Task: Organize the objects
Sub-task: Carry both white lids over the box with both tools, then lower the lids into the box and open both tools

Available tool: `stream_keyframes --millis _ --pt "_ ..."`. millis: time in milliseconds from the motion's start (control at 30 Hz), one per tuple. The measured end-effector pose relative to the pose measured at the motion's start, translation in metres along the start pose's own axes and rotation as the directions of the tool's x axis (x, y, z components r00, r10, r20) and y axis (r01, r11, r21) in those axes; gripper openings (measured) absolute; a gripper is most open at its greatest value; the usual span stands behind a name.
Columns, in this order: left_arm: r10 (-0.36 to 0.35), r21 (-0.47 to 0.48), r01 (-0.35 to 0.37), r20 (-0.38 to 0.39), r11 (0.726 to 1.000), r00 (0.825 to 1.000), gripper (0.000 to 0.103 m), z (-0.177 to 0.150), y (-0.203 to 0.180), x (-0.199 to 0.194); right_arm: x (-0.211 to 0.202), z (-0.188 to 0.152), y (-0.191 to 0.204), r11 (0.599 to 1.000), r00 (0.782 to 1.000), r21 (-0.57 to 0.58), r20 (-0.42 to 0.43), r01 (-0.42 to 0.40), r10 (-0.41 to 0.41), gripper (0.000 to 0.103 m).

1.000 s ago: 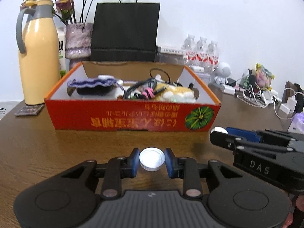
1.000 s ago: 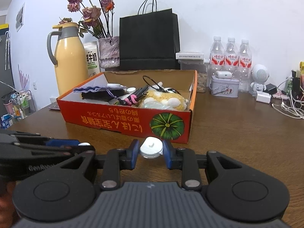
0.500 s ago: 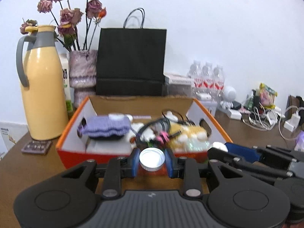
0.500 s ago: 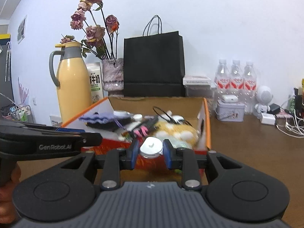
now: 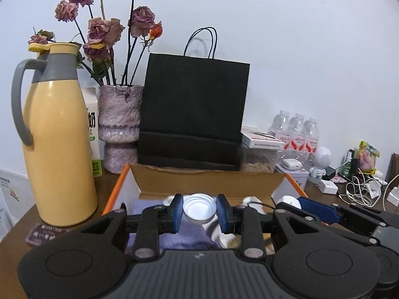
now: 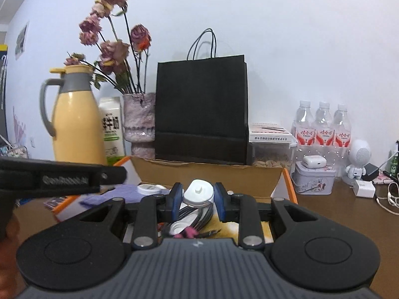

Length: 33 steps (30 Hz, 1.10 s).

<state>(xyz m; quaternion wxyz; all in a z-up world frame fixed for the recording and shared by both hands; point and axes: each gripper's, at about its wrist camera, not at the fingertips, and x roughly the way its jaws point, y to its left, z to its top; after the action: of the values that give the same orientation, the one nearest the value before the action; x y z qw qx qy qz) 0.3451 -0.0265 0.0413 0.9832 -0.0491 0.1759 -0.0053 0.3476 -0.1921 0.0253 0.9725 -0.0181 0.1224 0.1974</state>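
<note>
**Two small white pieces are hanging over the open box**

The orange cardboard box is sitting toward the back edge of the tabletop, with a black paper bag just behind its far wall and a yellow thermos jug near its left corner. It is already holding a purple knitted piece, dark cables and other small things.

The left claw is gripping a white bottle cap between its blue pads, hollow side facing the camera, jaws narrowed onto its rim. The right claw is likewise pinching a white lid with a small nub, jaws drawn in on its sides. Both pieces are sitting above the box interior.

Judging from this, the step is dropping each piece inside. Doing it well is looking like a matter of lowering each claw until its piece is close above a bare patch, away from the cables, then easing the jaws apart one side at a time. The two claws are hanging just beside each other, so keeping them from bumping is mattering. Light caps may roll or bounce if let go from high up.
</note>
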Motion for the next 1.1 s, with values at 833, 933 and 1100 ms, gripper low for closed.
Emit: stream_keyframes --millis 833,933,1100 --pt "0.023 0.109 -0.017 -0.051 0.994 0.998 0.053 0.006 0.024 0.065 0.059 0.002 -0.01 0.998 0.995 -0.063 -0.098 -0.014 0.008 0.057" --pt "0.054 0.118 -0.052 -0.017 0.992 0.998 0.1 0.008 0.024 0.062 0.055 0.004 -0.012 0.998 0.998 -0.064 -0.069 0.007 -0.012 0.088" --pt "0.07 0.098 -0.071 0.012 0.993 0.997 0.103 0.011 0.031 0.058 0.05 0.008 -0.016 0.997 0.999 -0.068 -0.039 0.021 -0.024 0.103"
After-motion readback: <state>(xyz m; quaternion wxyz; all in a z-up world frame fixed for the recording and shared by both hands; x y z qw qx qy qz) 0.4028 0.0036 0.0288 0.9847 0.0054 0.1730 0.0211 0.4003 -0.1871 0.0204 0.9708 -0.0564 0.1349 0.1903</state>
